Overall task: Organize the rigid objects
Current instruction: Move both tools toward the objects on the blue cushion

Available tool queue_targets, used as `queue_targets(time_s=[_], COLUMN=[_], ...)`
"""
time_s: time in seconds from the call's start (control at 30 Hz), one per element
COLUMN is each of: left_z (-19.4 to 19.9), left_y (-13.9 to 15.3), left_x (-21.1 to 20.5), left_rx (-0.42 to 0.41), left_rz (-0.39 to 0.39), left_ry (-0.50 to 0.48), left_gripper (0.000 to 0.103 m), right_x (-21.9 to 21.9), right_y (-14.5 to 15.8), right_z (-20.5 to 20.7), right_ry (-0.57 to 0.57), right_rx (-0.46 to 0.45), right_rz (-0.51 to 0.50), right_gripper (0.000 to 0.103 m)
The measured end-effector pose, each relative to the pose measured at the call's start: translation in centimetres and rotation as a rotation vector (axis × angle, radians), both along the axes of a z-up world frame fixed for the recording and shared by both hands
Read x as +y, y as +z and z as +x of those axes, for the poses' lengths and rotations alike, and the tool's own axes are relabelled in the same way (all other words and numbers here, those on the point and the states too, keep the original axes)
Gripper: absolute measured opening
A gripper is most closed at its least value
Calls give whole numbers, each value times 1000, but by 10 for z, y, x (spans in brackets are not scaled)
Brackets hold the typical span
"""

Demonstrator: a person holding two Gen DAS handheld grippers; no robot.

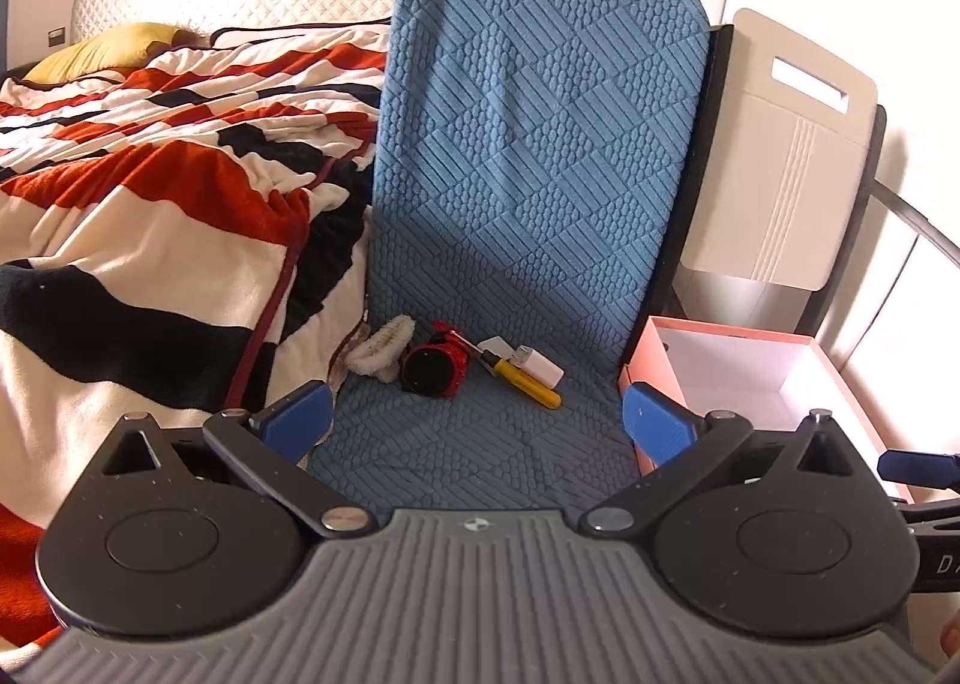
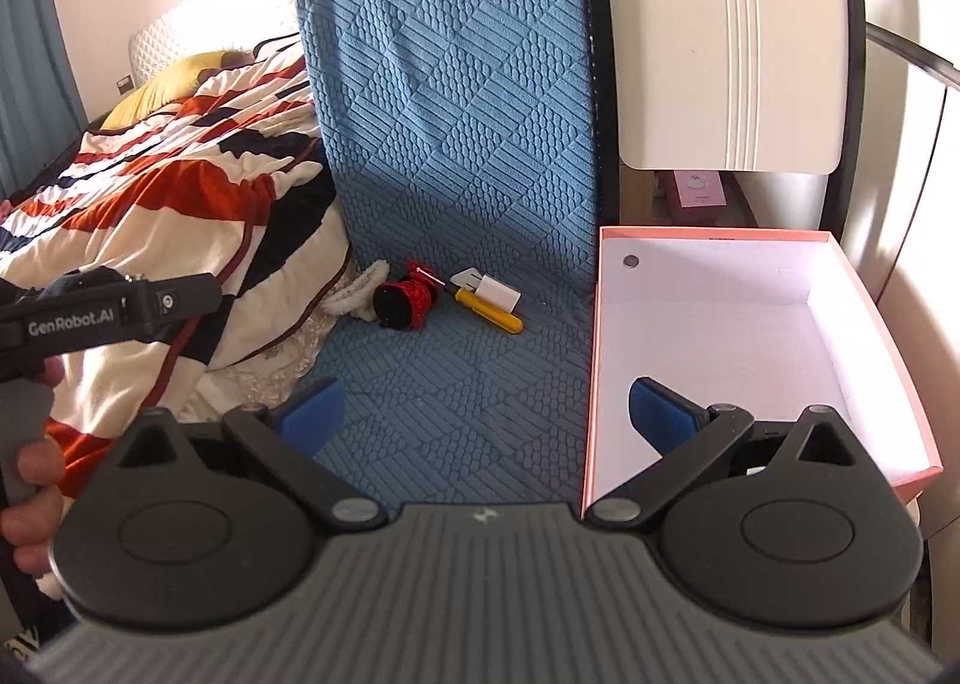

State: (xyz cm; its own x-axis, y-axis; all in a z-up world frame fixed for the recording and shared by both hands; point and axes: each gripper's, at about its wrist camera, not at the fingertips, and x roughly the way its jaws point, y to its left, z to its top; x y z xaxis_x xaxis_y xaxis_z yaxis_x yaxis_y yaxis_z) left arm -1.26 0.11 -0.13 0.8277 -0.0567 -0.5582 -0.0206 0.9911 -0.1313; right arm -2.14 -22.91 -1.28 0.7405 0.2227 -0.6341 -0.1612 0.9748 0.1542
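On the blue textured chair seat (image 1: pixel 480 444) lie a red and black round gadget (image 1: pixel 435 366), a yellow-handled screwdriver (image 1: pixel 528 384), a white charger block (image 1: pixel 537 363) and a fluffy white item (image 1: pixel 384 351). They also show in the right wrist view: gadget (image 2: pixel 405 300), screwdriver (image 2: pixel 489 312), charger (image 2: pixel 495 291). A pink open box (image 2: pixel 591 360) with a white inside stands to the right of the seat. My left gripper (image 1: pixel 477 420) is open and empty, short of the objects. My right gripper (image 2: pixel 486 414) is open and empty, its right finger over the box.
A bed with a red, white and black striped blanket (image 1: pixel 150 216) borders the seat on the left. A cream chair back (image 2: pixel 726 42) rises behind the box. A small round disc (image 2: pixel 630 261) sits inside the box.
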Motion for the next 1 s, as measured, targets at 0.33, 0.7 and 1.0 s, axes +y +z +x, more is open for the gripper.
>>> queue_targets(time_s=[0.33,0.7,1.0], left_z=[12,22,31], left_y=[-7,-39,-53], left_x=[-7,-11,-18], left_rx=[-35,31,22], left_rz=[-11,13,16], left_ry=[-23,-14,-34], left_gripper=[103,103,103], right_x=[-2,-10,-18], right_y=[-2,-25,-35], right_z=[-3,8,17], right_ry=[-6,-3,-9], right_rx=[-27,18,21], right_rz=[-15,-22,3], right_gripper=[103,103,103])
